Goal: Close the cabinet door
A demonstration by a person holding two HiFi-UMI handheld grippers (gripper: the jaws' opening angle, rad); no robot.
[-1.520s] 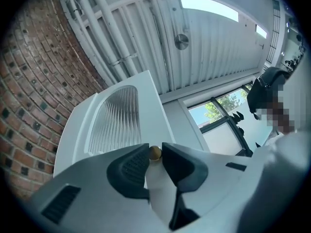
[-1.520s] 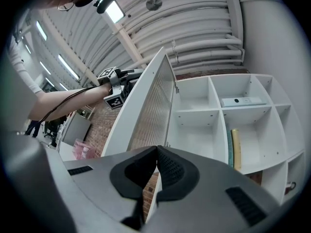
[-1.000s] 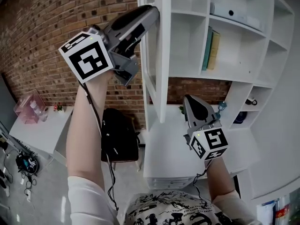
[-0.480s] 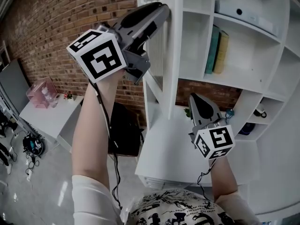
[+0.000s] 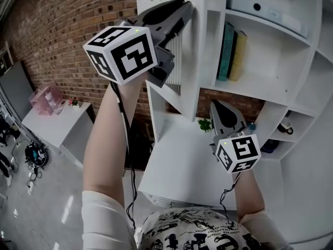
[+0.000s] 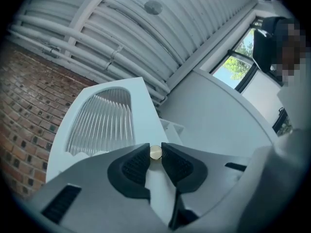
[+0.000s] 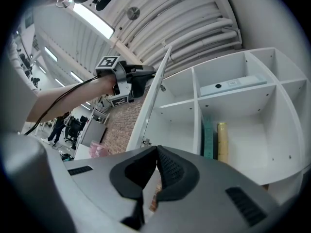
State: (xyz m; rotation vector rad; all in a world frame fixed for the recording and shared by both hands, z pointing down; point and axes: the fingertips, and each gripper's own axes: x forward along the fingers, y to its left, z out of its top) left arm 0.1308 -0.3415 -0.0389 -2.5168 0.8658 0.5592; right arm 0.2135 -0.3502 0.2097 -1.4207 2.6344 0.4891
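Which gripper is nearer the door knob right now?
Left. The left gripper has its jaws clamped on the knob; the right gripper hangs lower, clear of the door, jaws shut and empty.

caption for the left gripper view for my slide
Left gripper pinching the round knob of the white cabinet door, ribbed panel beyond.

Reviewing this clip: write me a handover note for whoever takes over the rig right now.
Hands: the left claw is shut on the small brass knob; the right claw is shut and empty, held low in front of the cabinet.
Things: the door is ajar, standing out from the cabinet.
Done: knob gripped.
Left: swing the door shut, then let go.
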